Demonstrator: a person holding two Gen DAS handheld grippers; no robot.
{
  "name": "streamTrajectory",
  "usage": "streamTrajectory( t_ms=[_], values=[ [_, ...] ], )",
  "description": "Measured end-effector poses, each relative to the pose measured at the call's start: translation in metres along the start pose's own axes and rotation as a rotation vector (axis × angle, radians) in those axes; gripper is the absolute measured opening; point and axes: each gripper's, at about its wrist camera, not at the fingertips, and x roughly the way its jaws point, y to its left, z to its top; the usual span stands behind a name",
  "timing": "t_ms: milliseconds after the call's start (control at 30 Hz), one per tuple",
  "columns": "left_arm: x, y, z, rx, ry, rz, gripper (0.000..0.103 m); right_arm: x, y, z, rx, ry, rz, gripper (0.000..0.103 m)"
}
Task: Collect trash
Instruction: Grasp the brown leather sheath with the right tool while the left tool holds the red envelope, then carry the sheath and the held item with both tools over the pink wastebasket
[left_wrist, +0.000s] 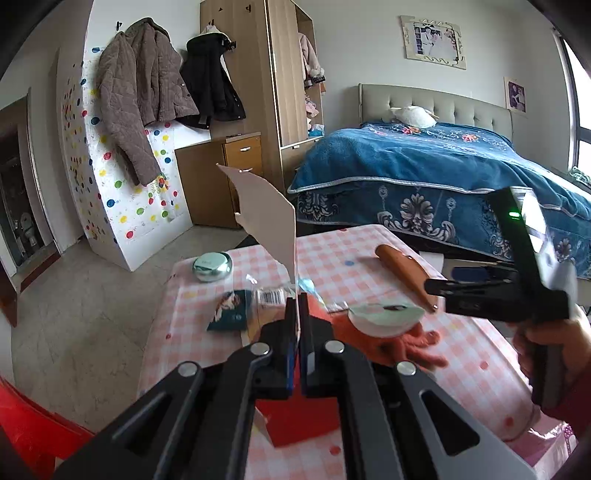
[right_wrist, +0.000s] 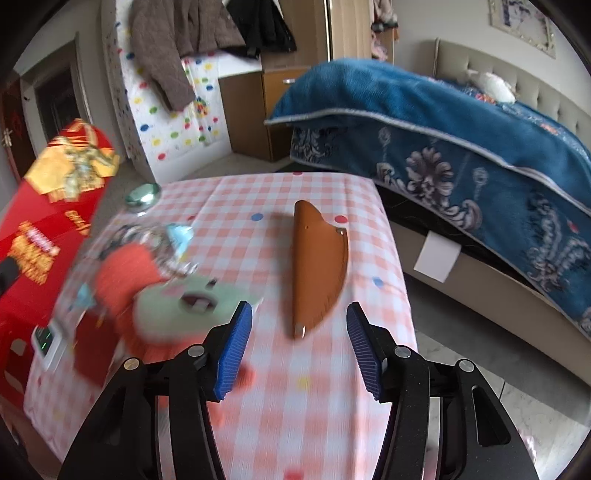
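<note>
My left gripper (left_wrist: 296, 299) is shut on a flattened red carton (left_wrist: 266, 218). Its pale inner face stands up from the jaws, and its red and gold printed side (right_wrist: 62, 206) shows at the left of the right wrist view. A clear plastic wrapper (left_wrist: 271, 295) with a barcode lies on the pink checked table (left_wrist: 480, 354) just past the fingertips. My right gripper (right_wrist: 300, 306) hangs open over the table with nothing between its blue pads (right_wrist: 236, 347). A brown leather sheath (right_wrist: 317, 269) lies just ahead of it. A hand holds that right gripper (left_wrist: 439, 286) at the right.
An orange plush toy with a green face (left_wrist: 384, 317) lies mid-table, beside a dark teal card (left_wrist: 231, 310) and a round metal tin (left_wrist: 212, 266). A bed with a blue blanket (left_wrist: 424, 166) stands behind the table. A red chair (left_wrist: 29, 424) sits at the lower left.
</note>
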Motion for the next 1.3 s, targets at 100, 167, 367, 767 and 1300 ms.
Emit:
streamTrajectory(
  t_ms=[100, 167, 367, 767, 1300],
  values=[
    [0.012, 0.004, 0.004, -0.003, 0.006, 0.002, 0.000, 0.030, -0.003, 0.018, 0.010, 0.036, -0.018, 0.058],
    [0.021, 0.009, 0.005, -0.010, 0.015, 0.002, 0.000, 0.052, -0.007, 0.027, 0.024, 0.075, -0.026, 0.059],
    [0.036, 0.015, 0.004, -0.019, 0.033, 0.008, 0.000, 0.080, -0.009, 0.036, 0.011, 0.105, -0.056, 0.059],
    [0.001, 0.008, -0.012, -0.046, 0.031, -0.017, 0.000, 0.020, -0.011, 0.017, 0.026, 0.000, -0.017, 0.052],
    [-0.092, -0.106, -0.057, 0.057, 0.004, -0.275, 0.000, -0.149, -0.032, -0.115, 0.168, -0.123, 0.011, 0.052]
  ],
)
